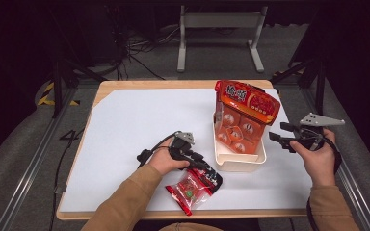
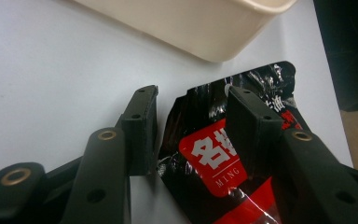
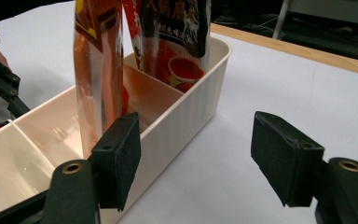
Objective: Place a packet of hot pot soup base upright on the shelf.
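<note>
Looking along the left tongs (image 2: 191, 135), we see the glossy black-and-red snack packet (image 2: 223, 158) lying flat on the white bench (image 2: 51, 70) with its black top end partly between the two black jaws. One jaw stands on the bare bench just beside the packet's edge and the other over its printed face. The jaws are about half open, and we judge that they do not yet pinch the foil.

From above, the packet (image 1: 192, 188) lies near the bench's near edge, a little right of the middle. Its long axis runs slantwise, the black end pointing towards the cream plastic divided tub (image 1: 238, 161) and the red end towards us. The left tongs (image 1: 207, 169) reach over that black end, so the left hand (image 1: 163, 161) is much the nearer of the two.

The right tongs (image 1: 275, 138) hover beside the tub's right wall, jaws wide apart and holding nothing. The tall orange snack bag (image 1: 245, 103) stands in the tub's far compartments, and the near compartment (image 3: 9, 163) looks free. We judge that the packet need only go a short way towards the far right corner to reach it.
</note>
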Demonstrator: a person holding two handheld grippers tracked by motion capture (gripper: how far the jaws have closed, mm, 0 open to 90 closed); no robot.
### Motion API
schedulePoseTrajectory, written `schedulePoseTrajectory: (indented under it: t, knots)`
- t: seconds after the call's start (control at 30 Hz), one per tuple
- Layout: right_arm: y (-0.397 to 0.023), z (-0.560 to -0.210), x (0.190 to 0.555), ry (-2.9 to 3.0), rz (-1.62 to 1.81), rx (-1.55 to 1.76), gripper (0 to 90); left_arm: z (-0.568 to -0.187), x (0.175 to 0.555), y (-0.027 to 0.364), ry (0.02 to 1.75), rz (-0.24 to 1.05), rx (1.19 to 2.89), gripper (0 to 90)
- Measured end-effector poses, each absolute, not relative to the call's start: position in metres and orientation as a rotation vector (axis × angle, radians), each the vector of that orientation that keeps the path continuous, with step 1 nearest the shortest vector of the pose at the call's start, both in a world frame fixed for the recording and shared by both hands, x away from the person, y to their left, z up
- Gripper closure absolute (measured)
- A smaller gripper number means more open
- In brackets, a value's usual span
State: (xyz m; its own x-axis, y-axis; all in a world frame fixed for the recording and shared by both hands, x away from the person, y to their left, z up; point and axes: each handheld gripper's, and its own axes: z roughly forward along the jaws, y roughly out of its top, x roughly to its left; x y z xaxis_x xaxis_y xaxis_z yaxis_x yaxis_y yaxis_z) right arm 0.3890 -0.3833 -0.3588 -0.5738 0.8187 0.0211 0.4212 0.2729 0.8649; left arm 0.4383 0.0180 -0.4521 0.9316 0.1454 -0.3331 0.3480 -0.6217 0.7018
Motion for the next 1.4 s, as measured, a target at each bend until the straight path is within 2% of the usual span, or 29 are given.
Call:
schedulePoseTrajectory:
  t: [0.1,0.3,0.83,1.4]
  knots:
    - [-0.383,-0.359,0.389,2.118,1.238,1.115,33.6,-0.452,0.438,0.018,0.342,-0.300,2.254,57.6]
    - [-0.383,-0.358,0.389,2.115,1.239,1.112,33.6,-0.451,0.436,0.019,0.322,-0.291,2.275,69.7]
    - [-0.383,-0.359,0.389,2.118,1.228,1.110,34.7,-0.448,0.436,0.023,0.291,-0.271,2.323,89.7]
    - [-0.382,-0.360,0.391,2.121,1.228,1.110,35.3,-0.419,0.432,0.051,0.312,-0.246,2.237,90.0]
